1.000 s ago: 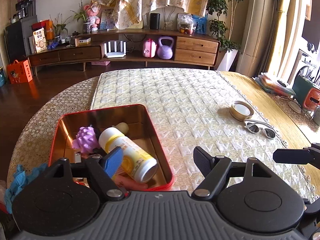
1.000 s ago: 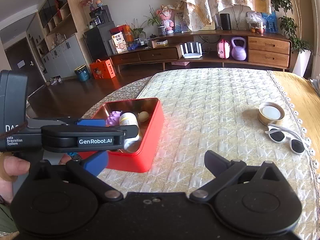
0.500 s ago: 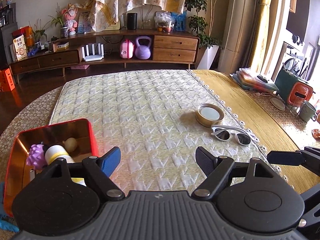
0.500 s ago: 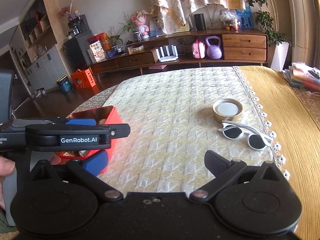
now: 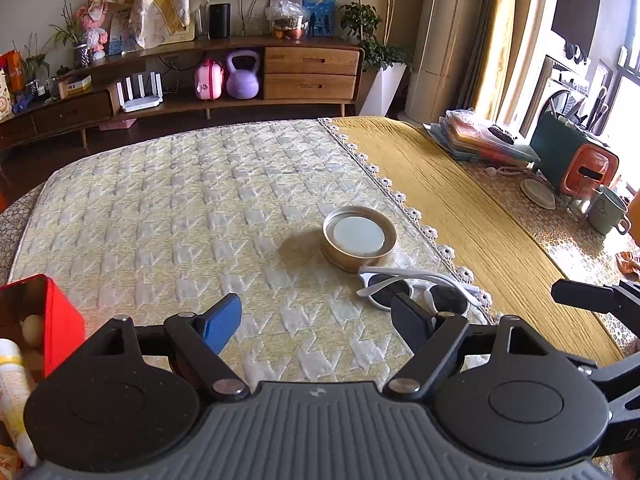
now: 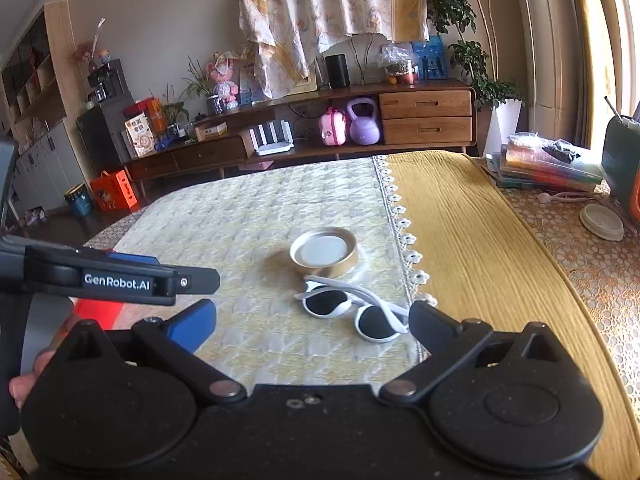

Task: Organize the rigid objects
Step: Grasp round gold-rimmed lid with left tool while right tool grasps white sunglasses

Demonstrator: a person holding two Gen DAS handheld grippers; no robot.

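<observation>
My left tongs stand spread wide, nothing between the fingers, hovering above the pale quilted cloth. My right tongs are likewise spread and hold nothing; their dark finger sits just beside the white sunglasses, though I cannot tell whether it touches them. The sunglasses lie folded, lenses up, near the cloth's lace edge. Just beyond them, touching or nearly so, rests a round gold lid with a white centre, rim upward. In the left view the same lid sits ahead and to the right of my open fingers, the sunglasses just this side of it. At the far left edge of that view stands the red tin, well apart from both; inside I see a white-and-yellow bottle and a small pale ball. To the right runs a mustard cloth.
</observation>
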